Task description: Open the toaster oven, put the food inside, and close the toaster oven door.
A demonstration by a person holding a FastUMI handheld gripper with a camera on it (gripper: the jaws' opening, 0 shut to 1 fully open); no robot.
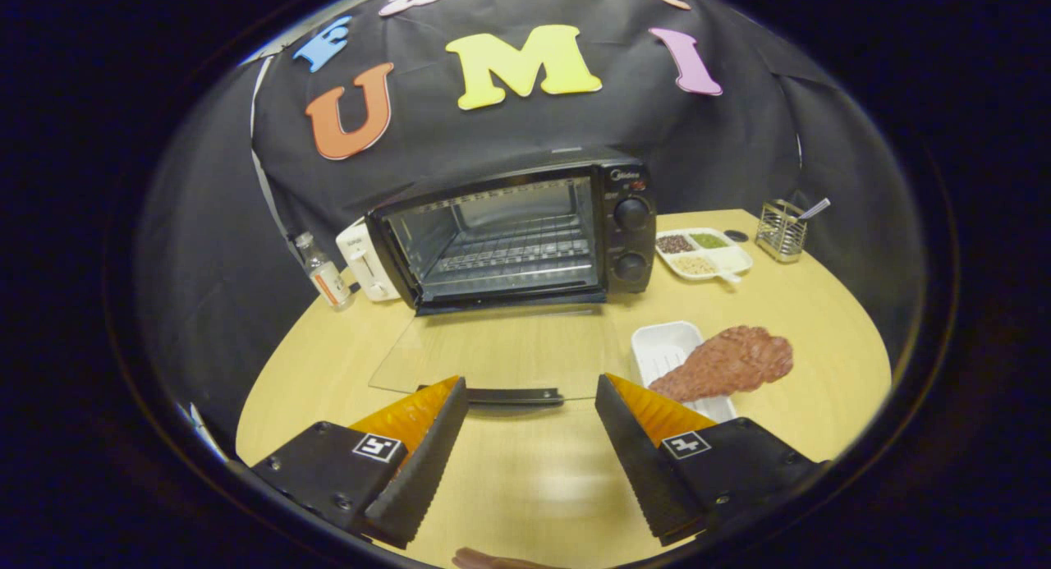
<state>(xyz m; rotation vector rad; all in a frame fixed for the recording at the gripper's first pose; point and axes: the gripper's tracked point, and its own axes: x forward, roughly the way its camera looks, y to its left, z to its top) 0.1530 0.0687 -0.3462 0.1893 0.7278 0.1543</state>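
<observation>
Now the tongs (531, 438) hang released over the worktop's (525, 487) near edge — the reddish-brown meat piece (727, 362) on its white tray (669, 347) lies ahead-right, long axis slanting toward the open black toaster oven (513, 236).

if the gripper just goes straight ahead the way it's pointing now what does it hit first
The gripper is open, jaws wide apart and empty. Straight ahead, the first thing is likely the dark handle of the lowered glass door, lying just beyond the jaws. Behind it is the open toaster oven. Depth is unclear, so it might pass above the handle.
</observation>
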